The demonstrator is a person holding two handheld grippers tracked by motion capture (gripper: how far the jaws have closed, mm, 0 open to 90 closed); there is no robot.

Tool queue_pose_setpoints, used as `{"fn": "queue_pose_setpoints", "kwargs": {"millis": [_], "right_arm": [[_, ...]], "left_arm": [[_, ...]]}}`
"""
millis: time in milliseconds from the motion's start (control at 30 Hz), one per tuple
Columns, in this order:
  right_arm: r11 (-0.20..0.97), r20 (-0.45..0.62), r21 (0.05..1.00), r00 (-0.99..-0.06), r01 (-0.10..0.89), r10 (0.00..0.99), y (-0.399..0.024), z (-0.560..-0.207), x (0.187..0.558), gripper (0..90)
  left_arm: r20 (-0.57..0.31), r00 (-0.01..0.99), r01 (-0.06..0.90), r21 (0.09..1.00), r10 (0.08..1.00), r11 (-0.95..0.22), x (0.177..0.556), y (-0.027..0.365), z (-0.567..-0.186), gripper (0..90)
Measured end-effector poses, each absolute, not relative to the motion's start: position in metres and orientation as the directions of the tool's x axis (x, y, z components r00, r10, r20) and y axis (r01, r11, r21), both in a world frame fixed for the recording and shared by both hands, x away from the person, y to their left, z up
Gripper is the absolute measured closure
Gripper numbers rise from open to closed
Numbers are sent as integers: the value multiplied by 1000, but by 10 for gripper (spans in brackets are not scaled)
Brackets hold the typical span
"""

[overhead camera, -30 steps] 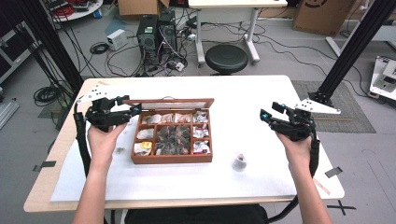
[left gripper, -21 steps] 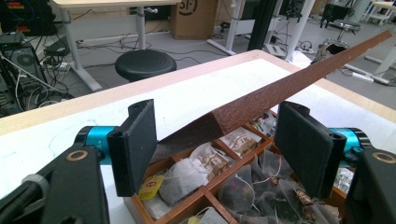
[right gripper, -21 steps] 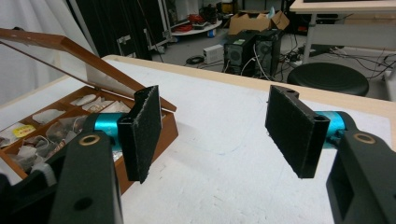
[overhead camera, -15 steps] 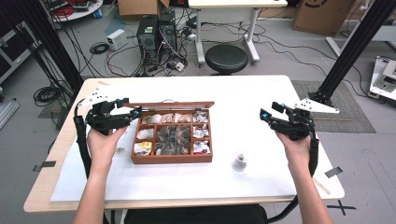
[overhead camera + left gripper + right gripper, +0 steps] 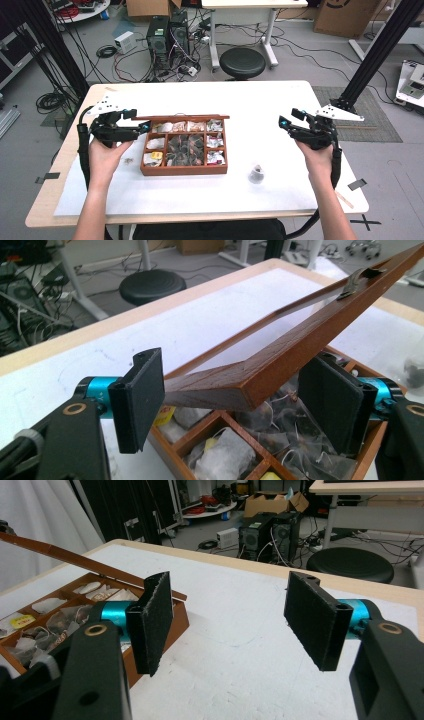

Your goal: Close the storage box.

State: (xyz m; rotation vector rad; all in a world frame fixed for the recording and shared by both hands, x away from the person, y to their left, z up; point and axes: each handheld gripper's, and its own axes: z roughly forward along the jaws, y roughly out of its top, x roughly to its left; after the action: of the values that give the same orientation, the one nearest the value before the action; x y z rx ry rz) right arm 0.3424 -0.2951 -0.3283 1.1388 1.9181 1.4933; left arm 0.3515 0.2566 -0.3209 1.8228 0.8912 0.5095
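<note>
In the high view, one wooden tea box is lying near the middle of the table, with nine compartments of tea bags. Its lid is standing open along the far edge, with the long axis running from left to right. The left gripper is sitting just at the left end of this lid, and the right gripper is hanging well apart, over the bare table to the right of the box. So the left hand is clearly the nearer one. One small dark object, too small to name, is resting between the box and the right hand.

In the left gripper view, the corner of the lid is passing between the two black pads, and its long frame is running away and up to the right. The jaws have just been opening, and now a gap is showing on both sides of the wood, so they are spread and are not pinching it. The tea bags are lying below.

In the right gripper view, the two pads are standing wide apart with only the white table cover between them. The box is lying to the left, beyond the left pad. I judge that any next move on the lid is belonging to the left hand.
</note>
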Motion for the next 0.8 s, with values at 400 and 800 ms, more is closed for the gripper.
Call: {"fn": "queue_pose_setpoints", "kwargs": {"millis": [400, 800], "right_arm": [[66, 134, 943, -554, 325, 821, -296, -327, 342, 370], [63, 123, 949, -548, 309, 828, -297, -325, 341, 373]], "left_arm": [[-148, 529, 441, 889, 836, -122, 345, 254, -324, 271], [-272, 523, 501, 865, 808, -33, 343, 258, -331, 316]]}}
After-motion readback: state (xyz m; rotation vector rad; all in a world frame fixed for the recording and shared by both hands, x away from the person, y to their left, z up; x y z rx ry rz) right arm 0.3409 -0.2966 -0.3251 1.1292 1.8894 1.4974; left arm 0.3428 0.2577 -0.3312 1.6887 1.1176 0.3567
